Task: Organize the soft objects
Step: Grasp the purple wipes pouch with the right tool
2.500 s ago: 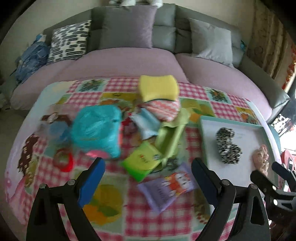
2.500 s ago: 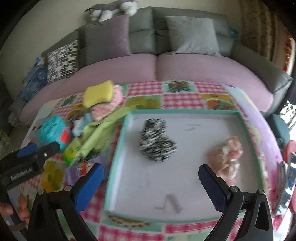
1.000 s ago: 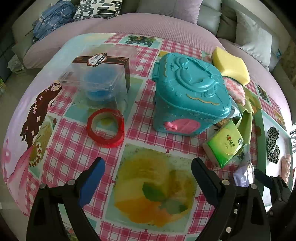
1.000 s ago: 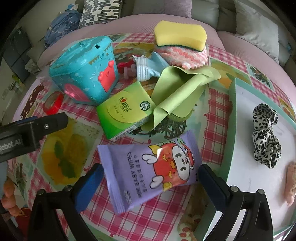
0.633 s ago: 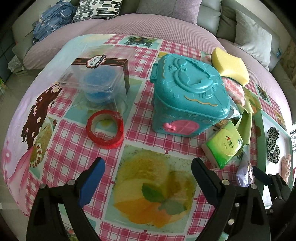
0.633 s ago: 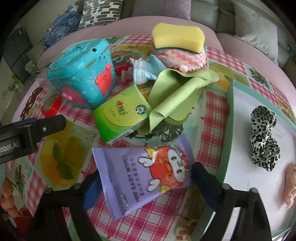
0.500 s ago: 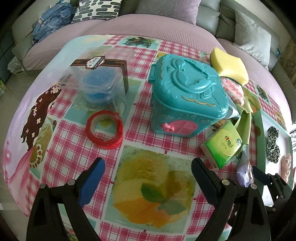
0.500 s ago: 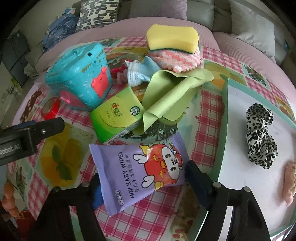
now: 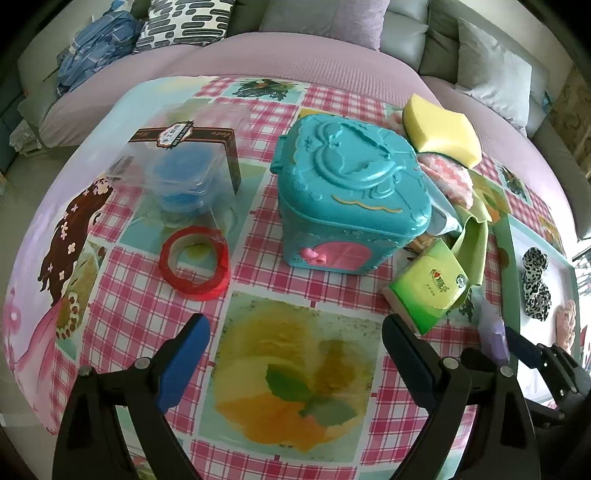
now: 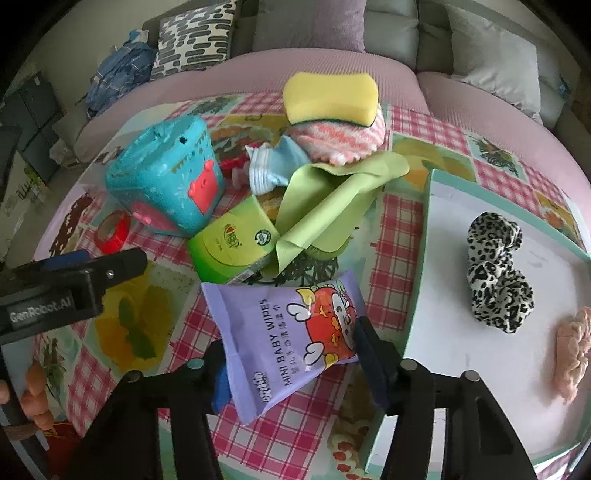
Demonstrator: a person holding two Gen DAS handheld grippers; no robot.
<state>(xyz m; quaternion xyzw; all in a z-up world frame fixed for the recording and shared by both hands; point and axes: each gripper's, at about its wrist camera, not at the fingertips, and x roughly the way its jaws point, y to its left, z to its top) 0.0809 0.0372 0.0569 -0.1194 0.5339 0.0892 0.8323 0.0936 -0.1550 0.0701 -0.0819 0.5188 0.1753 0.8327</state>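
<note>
Left gripper [image 9: 293, 345]: black plastic frame, blue finger pads, silver screws at pivots; white "GenRobot.AI" lettering on its side. Right gripper [image 10: 290, 356]: same black frame, pads apparently blue, partly hidden.

A home living room: a grey sofa [image 9: 406, 22] with cushions [image 10: 195, 37] curves behind a cloth-covered table [image 9: 258, 295].

Glossy plastic wipes pack [image 10: 291, 332]

light: soft, even daylight, brightest at far right | shadows: faint | glare: mild sheen on the desk [image 9: 122, 295] cloth | blur: slight at edges | distortion: strong fisheye bulge, dark corners
</note>
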